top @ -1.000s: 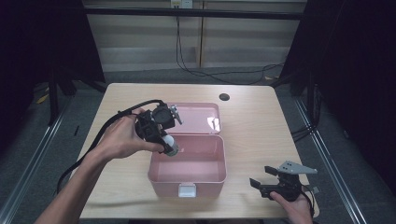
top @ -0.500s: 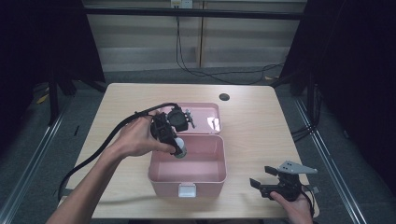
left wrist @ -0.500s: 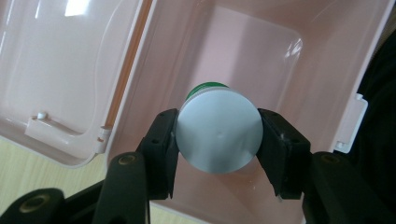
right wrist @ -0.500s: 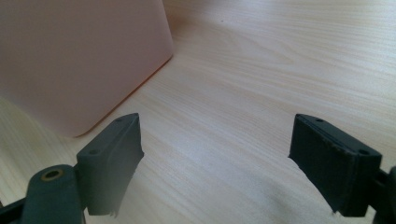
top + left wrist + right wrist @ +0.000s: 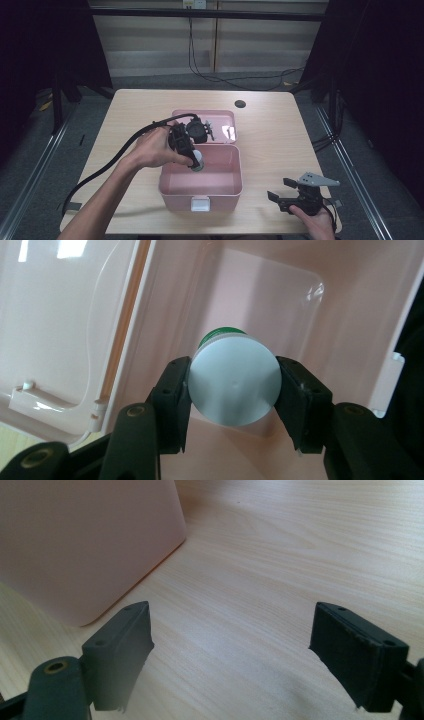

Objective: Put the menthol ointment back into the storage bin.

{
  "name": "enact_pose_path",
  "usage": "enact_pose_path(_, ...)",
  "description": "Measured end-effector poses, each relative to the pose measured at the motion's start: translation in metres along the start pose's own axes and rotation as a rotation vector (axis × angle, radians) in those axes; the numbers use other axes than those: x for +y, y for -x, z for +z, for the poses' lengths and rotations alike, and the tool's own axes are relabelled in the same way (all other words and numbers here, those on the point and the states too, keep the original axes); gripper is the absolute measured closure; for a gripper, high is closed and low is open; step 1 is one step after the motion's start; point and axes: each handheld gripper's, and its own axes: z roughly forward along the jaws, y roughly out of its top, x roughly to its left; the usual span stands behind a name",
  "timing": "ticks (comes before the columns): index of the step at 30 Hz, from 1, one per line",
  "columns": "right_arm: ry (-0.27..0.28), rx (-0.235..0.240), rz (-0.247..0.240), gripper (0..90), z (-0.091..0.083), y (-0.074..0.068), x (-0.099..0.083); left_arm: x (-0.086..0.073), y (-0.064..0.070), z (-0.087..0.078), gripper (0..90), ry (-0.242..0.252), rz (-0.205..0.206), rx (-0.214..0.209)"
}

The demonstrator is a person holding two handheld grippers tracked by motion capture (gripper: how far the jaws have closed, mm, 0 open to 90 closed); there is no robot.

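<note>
The left gripper (image 5: 196, 161) is clamped on a small bottle (image 5: 234, 381) with a white cap and a green body; in the left gripper view the two black jaws press on both sides of the cap. The bottle hangs inside the open pink plastic box (image 5: 202, 190), near its back-left corner, and points down toward the bottom of the box (whether it touches the bottom, one cannot tell). The lid of the box (image 5: 227, 120) lies flat open behind the box on the wooden table (image 5: 135, 110), and the body of the left gripper is above the hinge line. The person's left hand (image 5: 152, 148) holds this gripper, with its black cable (image 5: 107, 160) going off over the left side of the table.

The right gripper (image 5: 285, 196) rests at the front right part of the table, just beside the box and apart from it. Its jaws stand wide apart with only bare wood between them.
</note>
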Motion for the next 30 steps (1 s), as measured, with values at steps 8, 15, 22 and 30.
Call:
enact_pose_path(8,-0.001,0.0,-0.003,16.6,0.0,0.0,0.0,0.016,0.007,0.004,51.0,-0.002,0.049,0.012)
enact_pose_path(15,0.002,0.006,-0.009,16.6,-0.001,-0.001,0.0,0.028,0.009,0.012,51.0,-0.024,0.084,0.009)
enact_pose_path(22,0.0,0.006,-0.004,16.5,-0.001,-0.001,0.0,0.035,0.009,0.023,51.0,-0.022,0.092,-0.002)
enact_pose_path(30,0.0,0.009,-0.01,16.4,-0.001,-0.001,0.0,0.05,0.01,0.036,51.0,-0.032,0.119,-0.025)
